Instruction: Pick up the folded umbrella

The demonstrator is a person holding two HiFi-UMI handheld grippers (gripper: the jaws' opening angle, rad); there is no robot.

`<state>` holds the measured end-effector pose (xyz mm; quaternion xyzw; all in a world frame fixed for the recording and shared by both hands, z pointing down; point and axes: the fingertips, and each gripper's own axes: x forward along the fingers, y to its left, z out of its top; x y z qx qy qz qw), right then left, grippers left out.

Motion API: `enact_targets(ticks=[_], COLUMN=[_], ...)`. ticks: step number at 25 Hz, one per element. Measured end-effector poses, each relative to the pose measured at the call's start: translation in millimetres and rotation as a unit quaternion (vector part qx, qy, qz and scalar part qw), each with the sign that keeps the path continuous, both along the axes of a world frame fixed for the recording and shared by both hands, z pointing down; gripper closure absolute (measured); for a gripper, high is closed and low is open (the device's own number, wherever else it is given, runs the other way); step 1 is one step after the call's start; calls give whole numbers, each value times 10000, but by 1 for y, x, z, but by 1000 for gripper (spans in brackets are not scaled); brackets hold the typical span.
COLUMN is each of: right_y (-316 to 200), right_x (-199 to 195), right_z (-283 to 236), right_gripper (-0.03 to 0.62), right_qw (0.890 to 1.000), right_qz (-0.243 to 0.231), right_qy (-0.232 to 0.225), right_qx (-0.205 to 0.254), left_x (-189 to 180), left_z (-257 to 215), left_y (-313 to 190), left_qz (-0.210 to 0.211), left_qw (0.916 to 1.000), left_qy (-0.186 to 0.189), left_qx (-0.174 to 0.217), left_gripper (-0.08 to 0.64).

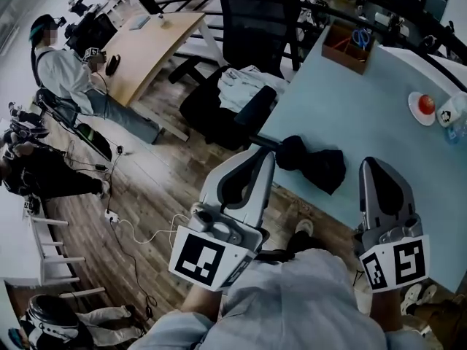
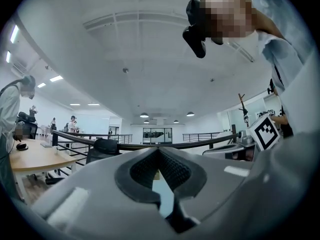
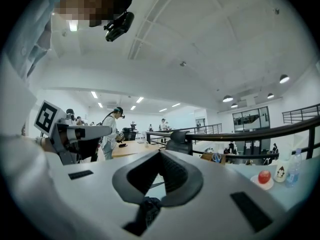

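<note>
Two claws showed in the head view, the left claw (image 1: pixel 265 156) and right claw (image 1: pixel 371 163) held level, with the folded umbrella (image 1: pixel 315 163) lying between them near the table's (image 1: pixel 379 100) near edge. In the left gripper view, the left claw (image 2: pixel 159 152) was closed on nothing. In the right gripper view, the right claw (image 3: pixel 160 153) was likewise pinched together and empty. The umbrella looked light, with slack fabric over a stiff core, so you'd best grip across its firm middle.
</note>
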<state>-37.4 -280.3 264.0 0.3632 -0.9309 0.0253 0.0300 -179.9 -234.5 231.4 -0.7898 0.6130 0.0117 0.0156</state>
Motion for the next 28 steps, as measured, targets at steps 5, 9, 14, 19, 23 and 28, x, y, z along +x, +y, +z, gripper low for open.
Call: enact_targets(ticks=[5, 9, 14, 19, 23, 28], right_y=[-30, -42, -48, -48, -44, -41], right_x=[8, 14, 23, 34, 44, 53], right_z=[7, 10, 13, 20, 24, 27], right_gripper=[592, 592, 592, 592, 592, 592], right_qw=[9999, 9990, 9967, 9976, 9974, 9967], right_qz=[13, 76, 185, 263, 386, 569], right_qy=[-14, 409, 720, 622, 616, 578], right_qx=[-99, 184, 318, 115, 23, -80], left_x=[4, 11, 28, 41, 56, 64], left_z=[2, 8, 23, 47, 78, 124], left_y=[-34, -51, -66, -75, -81, -89], left_qz=[-2, 67, 520, 928, 1409, 1890], left_qw=[9999, 9996, 9957, 9878, 9726, 9411], left_qy=[-99, -179, -499, -792, -1256, -2238], left_qx=[24, -225, -580, -968, -1360, -1687], left_gripper=[555, 555, 555, 555, 554, 522])
